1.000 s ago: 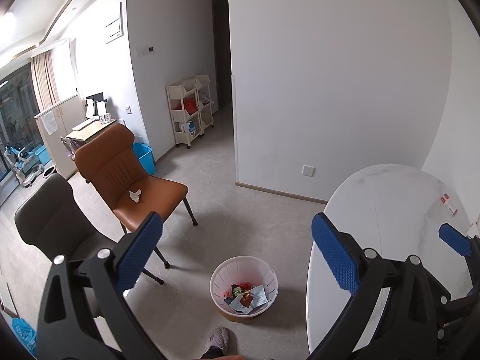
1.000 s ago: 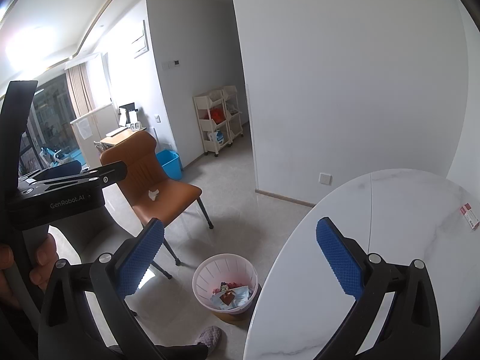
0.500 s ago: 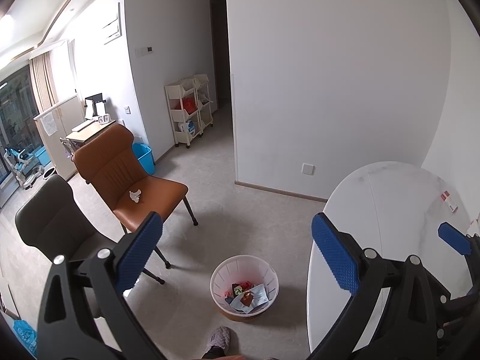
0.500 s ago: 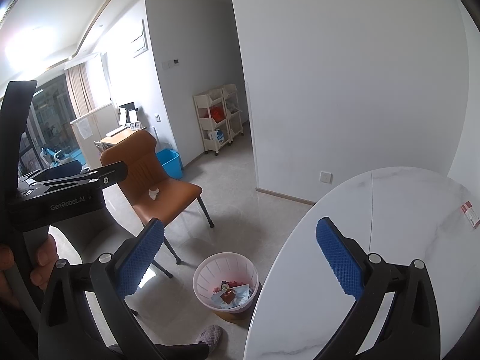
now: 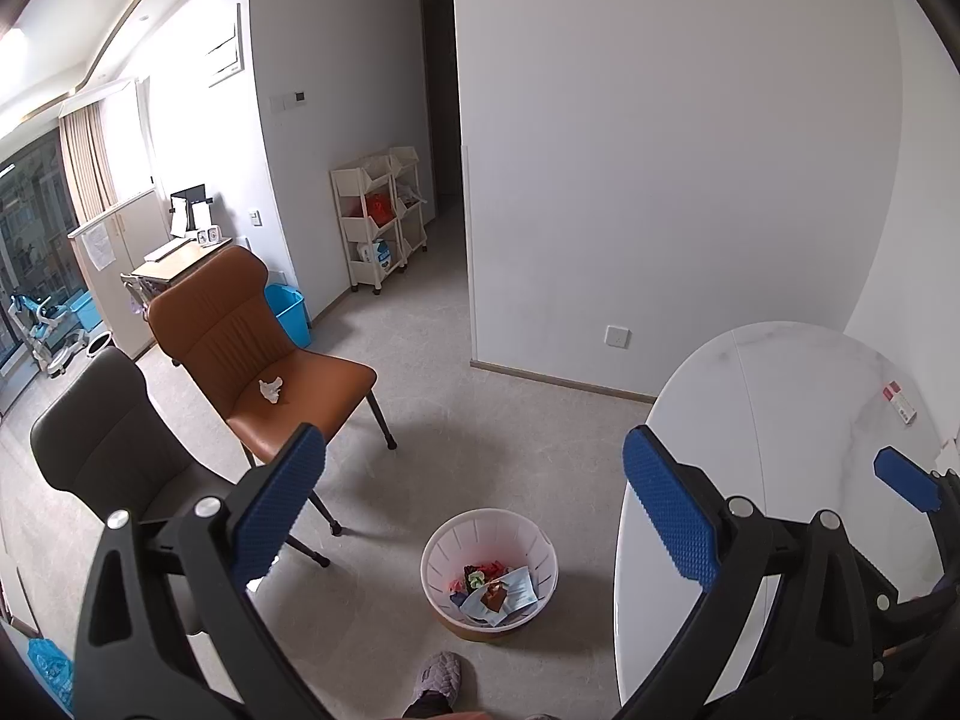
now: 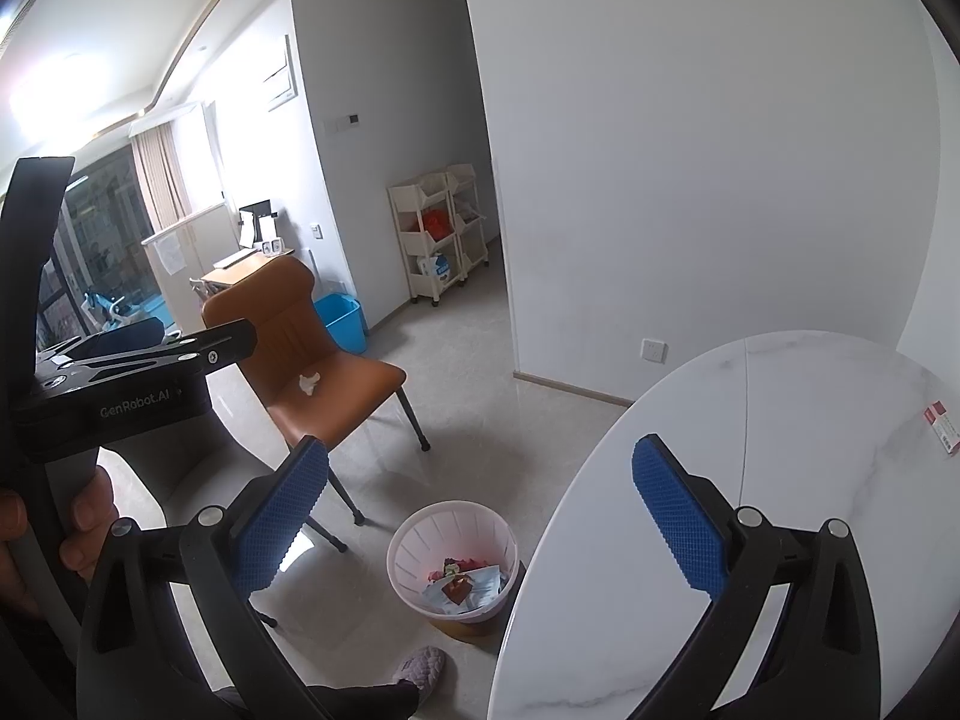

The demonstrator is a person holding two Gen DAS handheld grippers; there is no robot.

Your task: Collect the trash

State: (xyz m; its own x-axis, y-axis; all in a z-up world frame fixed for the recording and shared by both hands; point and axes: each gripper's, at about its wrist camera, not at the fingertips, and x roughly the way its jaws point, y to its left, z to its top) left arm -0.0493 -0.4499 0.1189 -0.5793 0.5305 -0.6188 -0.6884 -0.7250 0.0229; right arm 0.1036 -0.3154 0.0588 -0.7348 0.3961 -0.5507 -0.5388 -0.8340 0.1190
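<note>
A white slatted waste basket (image 5: 489,564) stands on the floor beside the round table; it holds several scraps. It also shows in the right wrist view (image 6: 453,558). A crumpled white tissue (image 5: 270,389) lies on the seat of the brown chair (image 5: 252,354), also in the right wrist view (image 6: 309,383). My left gripper (image 5: 474,510) is open and empty, held high above the basket. My right gripper (image 6: 480,510) is open and empty, over the table edge. A small red and white packet (image 6: 942,433) lies on the table's far right.
A white marble round table (image 5: 780,432) fills the right. A dark grey chair (image 5: 102,450) stands left of the brown one. A blue bin (image 5: 287,312) and a white shelf trolley (image 5: 378,222) stand by the far wall. A slippered foot (image 5: 441,675) is near the basket.
Both views have shifted only slightly; the grippers stay open and nothing has been picked up or moved.
</note>
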